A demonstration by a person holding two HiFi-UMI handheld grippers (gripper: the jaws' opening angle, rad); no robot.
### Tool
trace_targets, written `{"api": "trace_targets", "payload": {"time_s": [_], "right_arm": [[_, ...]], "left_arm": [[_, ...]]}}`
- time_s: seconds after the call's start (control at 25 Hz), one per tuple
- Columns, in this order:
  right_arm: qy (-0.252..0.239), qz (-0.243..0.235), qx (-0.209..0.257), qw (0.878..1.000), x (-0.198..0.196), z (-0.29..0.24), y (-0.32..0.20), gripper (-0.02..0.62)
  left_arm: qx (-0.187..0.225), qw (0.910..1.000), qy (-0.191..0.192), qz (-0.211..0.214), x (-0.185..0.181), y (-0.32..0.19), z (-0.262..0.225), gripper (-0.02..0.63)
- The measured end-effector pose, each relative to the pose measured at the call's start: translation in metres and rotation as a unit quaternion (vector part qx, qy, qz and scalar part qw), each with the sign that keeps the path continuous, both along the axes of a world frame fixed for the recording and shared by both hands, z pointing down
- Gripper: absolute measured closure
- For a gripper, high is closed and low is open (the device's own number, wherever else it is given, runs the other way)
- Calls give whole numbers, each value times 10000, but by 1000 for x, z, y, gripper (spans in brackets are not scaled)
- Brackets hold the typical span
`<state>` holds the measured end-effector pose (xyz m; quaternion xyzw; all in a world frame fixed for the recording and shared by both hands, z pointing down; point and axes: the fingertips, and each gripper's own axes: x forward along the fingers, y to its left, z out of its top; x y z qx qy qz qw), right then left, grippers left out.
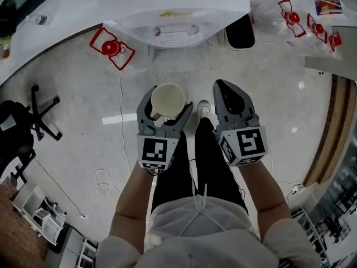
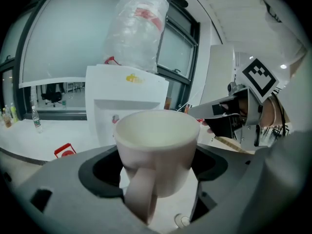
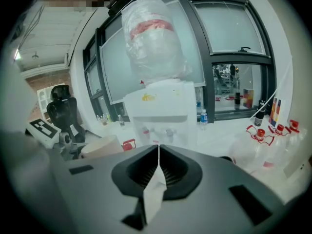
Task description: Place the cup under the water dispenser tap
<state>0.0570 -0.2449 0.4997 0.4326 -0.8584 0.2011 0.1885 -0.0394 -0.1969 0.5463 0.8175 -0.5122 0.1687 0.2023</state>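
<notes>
Floor (image 1: 83,94): pale grey, lying far below, a thin cable (image 1: 121,121) trailing across it.
Head view: water dispenser (image 1: 173,15) standing at 12 o'clock. Left gripper (image 1: 167,108) is clamping the cream cup (image 1: 167,96), carrying it in the air short of the dispenser. Right gripper (image 1: 223,88) is hanging just beside, at the cup's 3 o'clock.
Left gripper view: jaws pressing both sides of the cup, handle pointing to 6 o'clock, dispenser showing behind.
Right gripper view: jaws clenched together, holding nothing. Dispenser taps (image 3: 157,130) showing at 12 o'clock, well apart.

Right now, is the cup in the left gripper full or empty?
Empty. The head view looks straight into the cup, held upright in the left gripper, and shows only its bare pale inside.
</notes>
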Motion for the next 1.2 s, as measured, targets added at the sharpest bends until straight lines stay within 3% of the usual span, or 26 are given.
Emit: {"api": "trace_targets", "payload": {"time_s": [0.28, 0.48, 0.64, 0.84, 1.2], "right_arm": [[49, 150, 254, 9996, 27, 65, -15, 566], [39, 98, 170, 9998, 44, 109, -21, 566], [63, -16, 182, 9998, 50, 137, -35, 566], [81, -70, 192, 9998, 55, 159, -49, 566], [208, -18, 140, 9997, 67, 173, -66, 566]], "left_arm": [[-47, 9996, -174, -198, 17, -14, 84, 166], [0, 9995, -291, -102, 38, -34, 129, 166], [286, 9989, -365, -43, 49, -68, 149, 166], [616, 9969, -313, -380, 42, -115, 162, 166], [770, 9924, -923, -253, 28, -171, 188, 166]]}}
